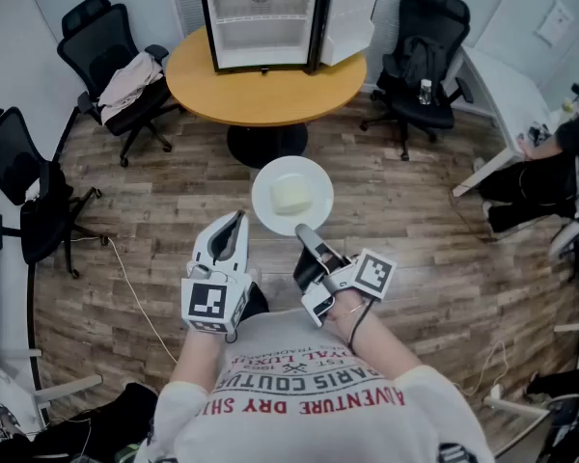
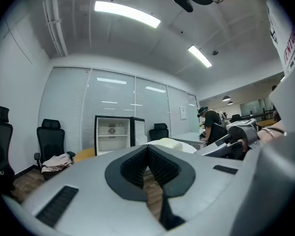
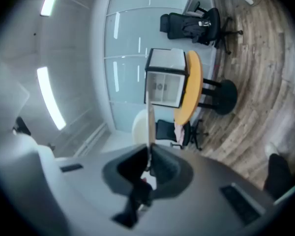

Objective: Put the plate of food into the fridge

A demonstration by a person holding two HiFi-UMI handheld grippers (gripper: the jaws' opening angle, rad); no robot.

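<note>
A white plate (image 1: pixel 266 177) with a pale block of food (image 1: pixel 290 196) hangs level above the wooden floor. My right gripper (image 1: pixel 302 230) is shut on its near rim. In the right gripper view the plate (image 3: pixel 150 119) runs edge-on between the pads, with the food (image 3: pixel 139 127) to its left. My left gripper (image 1: pixel 237 218) is shut and holds nothing, just left of the plate; its closed fingertips (image 2: pixel 148 149) point at the fridge (image 2: pixel 113 134). The small black fridge (image 1: pixel 261 22) stands on the round wooden table (image 1: pixel 270 90) ahead, door swung open to the right, shelves bare.
Black office chairs (image 1: pixel 111 61) (image 1: pixel 420 61) flank the table, the left one draped with clothes. A third chair (image 1: pixel 24 196) stands at the left. A person (image 1: pixel 560 152) sits at a desk on the right. A thin cable (image 1: pixel 130 287) lies on the floor.
</note>
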